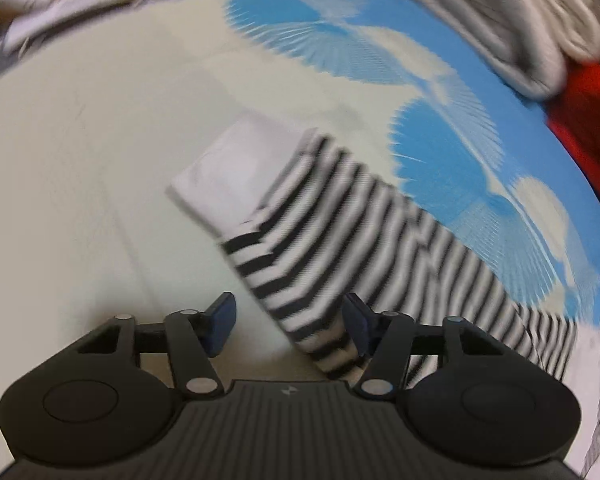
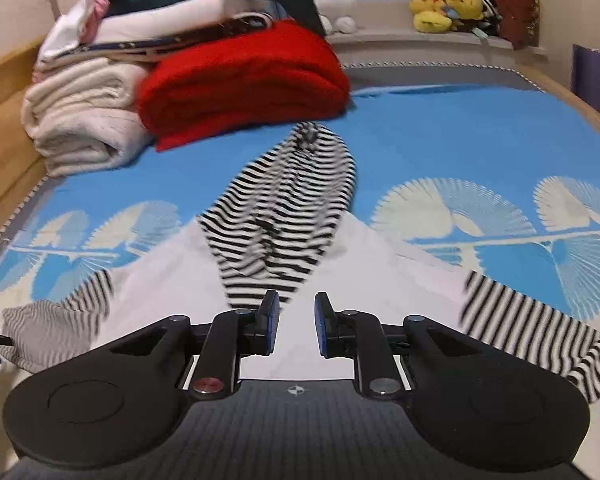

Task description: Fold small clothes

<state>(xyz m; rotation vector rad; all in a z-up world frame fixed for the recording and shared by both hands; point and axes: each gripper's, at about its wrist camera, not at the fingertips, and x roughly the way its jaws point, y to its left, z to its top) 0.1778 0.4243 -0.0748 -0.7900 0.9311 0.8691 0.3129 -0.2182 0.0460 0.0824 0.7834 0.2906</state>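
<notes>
On the blue patterned bedspread [image 2: 440, 128] lies a small garment with a white body [image 2: 352, 264] and black-and-white striped sleeves, the hood or upper striped part [image 2: 284, 216] bunched along its centre line toward twelve o'clock in the right wrist view. The right gripper [image 2: 297, 330] hovers over the white body with its jaws narrowly parted and nothing between them; the striped centre fold starts just ahead at eleven to twelve o'clock. One striped sleeve [image 2: 540, 332] trails off at three o'clock. In the blurred left wrist view, the left gripper [image 1: 290, 328] has its jaws spread, and a striped sleeve [image 1: 340, 240] runs from between them up toward two o'clock, its cuff end touching or just beside the right-hand pad [image 1: 358, 330]; the pads are not clamping it. That sleeve's long axis lies diagonally across the jaws, so the left hand looks nearer to a grasp, likely to fold the sleeve inward. Folded red [image 2: 244, 80] and cream blankets [image 2: 84, 120] sit well apart at ten o'clock.
</notes>
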